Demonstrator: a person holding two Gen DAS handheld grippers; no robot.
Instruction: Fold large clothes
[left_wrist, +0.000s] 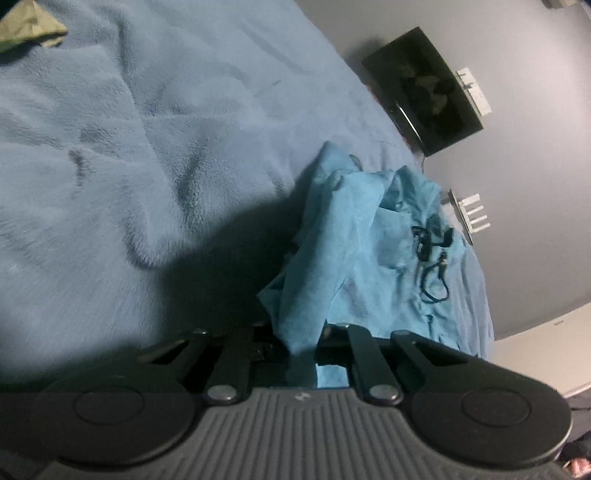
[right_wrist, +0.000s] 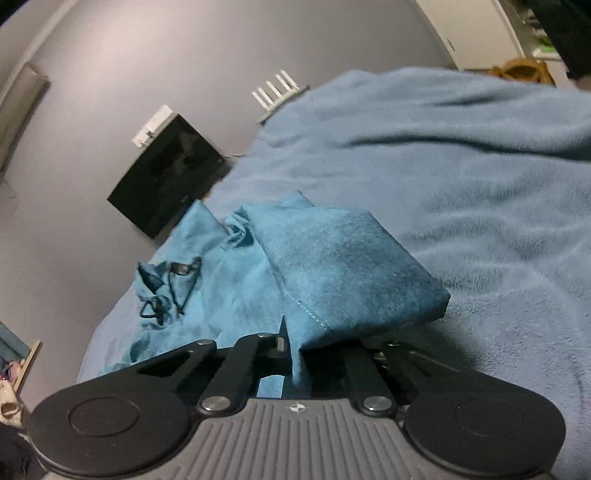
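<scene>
A turquoise garment (left_wrist: 354, 236) lies bunched on a bed covered by a pale blue fleece blanket (left_wrist: 129, 129). A black drawstring (left_wrist: 430, 254) curls on its far part. My left gripper (left_wrist: 299, 343) is shut on a fold of the garment, which rises out of its jaws. In the right wrist view the same turquoise garment (right_wrist: 332, 266) drapes up over my right gripper (right_wrist: 295, 354), which is shut on a stitched edge of it. The drawstring (right_wrist: 166, 288) shows at the left there. The cloth hides both pairs of fingertips.
A black flat panel (left_wrist: 424, 92) leans on the grey wall beyond the bed's edge, beside white slatted items (left_wrist: 474, 218). An olive cloth (left_wrist: 26, 26) lies at the blanket's far corner. The fleece blanket (right_wrist: 461, 184) spreads wide to the right.
</scene>
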